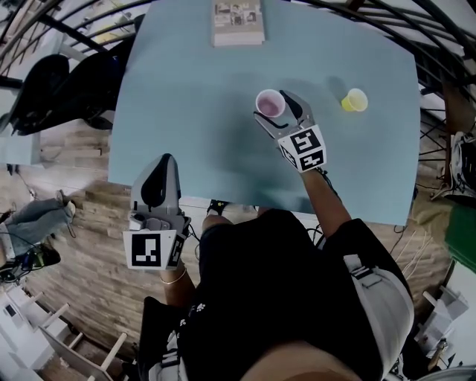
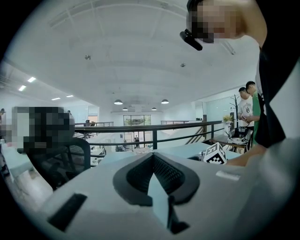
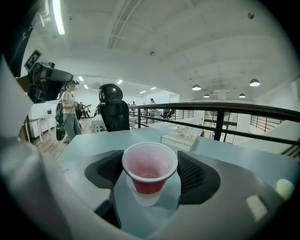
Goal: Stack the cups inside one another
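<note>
A pink cup (image 1: 270, 103) stands upright on the pale blue table (image 1: 186, 97), right of the middle. My right gripper (image 1: 273, 106) holds it, one jaw on each side. In the right gripper view the cup (image 3: 150, 171) fills the gap and both dark pads (image 3: 108, 174) touch its rim. A yellow cup (image 1: 355, 100) stands alone further right, seen as a pale blob (image 3: 284, 188) at that view's edge. My left gripper (image 1: 165, 162) hangs at the table's near edge, shut and empty, its pads (image 2: 140, 174) meeting.
A flat printed box or book (image 1: 238, 22) lies at the table's far edge. Black office chairs (image 1: 67, 82) stand off the left side, and a dark railing (image 3: 220, 110) runs behind the table. Two people (image 2: 248, 110) stand in the distance on the right.
</note>
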`<state>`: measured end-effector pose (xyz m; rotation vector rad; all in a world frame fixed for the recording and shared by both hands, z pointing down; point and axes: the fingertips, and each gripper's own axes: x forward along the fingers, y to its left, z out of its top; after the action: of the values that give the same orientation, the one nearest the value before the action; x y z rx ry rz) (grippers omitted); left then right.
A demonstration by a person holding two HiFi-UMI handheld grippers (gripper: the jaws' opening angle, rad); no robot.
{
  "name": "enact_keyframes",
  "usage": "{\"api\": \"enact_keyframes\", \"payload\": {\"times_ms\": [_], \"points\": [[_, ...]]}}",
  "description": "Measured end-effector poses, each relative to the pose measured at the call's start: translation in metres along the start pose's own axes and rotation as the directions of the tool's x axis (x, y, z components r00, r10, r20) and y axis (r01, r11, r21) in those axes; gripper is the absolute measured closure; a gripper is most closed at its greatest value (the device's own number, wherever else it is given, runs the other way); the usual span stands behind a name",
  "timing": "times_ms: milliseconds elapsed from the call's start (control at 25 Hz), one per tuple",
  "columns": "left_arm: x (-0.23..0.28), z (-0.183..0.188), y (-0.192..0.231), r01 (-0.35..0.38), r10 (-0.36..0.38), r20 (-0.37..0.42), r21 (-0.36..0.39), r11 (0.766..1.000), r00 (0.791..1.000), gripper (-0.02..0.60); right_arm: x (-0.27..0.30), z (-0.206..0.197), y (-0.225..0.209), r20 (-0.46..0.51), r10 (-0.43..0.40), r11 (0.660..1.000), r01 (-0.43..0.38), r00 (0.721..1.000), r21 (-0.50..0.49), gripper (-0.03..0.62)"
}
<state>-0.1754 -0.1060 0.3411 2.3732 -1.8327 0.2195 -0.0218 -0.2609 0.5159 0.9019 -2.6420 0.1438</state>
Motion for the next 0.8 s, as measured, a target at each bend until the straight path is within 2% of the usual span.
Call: {"api": "enact_keyframes", "payload": {"times_ms": [160, 320, 480, 800], "points": [[-0.001, -0.001, -0.001, -0.006, 0.006, -0.001, 0.0, 1.0, 1.0, 0.597, 0.005, -0.01, 0.0, -0.029, 0.005, 1.0, -0.005, 1.0, -0.011, 0.23], [-0.005, -0.008, 0.002, -0.034, 0.035, -0.044, 0.015, 0.999, 0.998, 0.597, 0.007, -0.017, 0.0, -0.051, 0.006, 1.0, -0.006, 0.999, -0.011, 0.229], [-0.006, -0.005, 0.002, -0.034, 0.034, -0.031, 0.018, 0.999, 0.999, 0.597, 0.01, -0.023, 0.002, -0.073, 0.012, 1.0, -0.014, 0.997, -0.027, 0.229], [-0.006, -0.006, 0.004, -0.041, 0.043, -0.053, 0.029, 0.999, 0.998, 0.597, 0.01, -0.027, 0.005, -0.091, 0.014, 1.0, -0.017, 0.996, -0.025, 0.223]]}}
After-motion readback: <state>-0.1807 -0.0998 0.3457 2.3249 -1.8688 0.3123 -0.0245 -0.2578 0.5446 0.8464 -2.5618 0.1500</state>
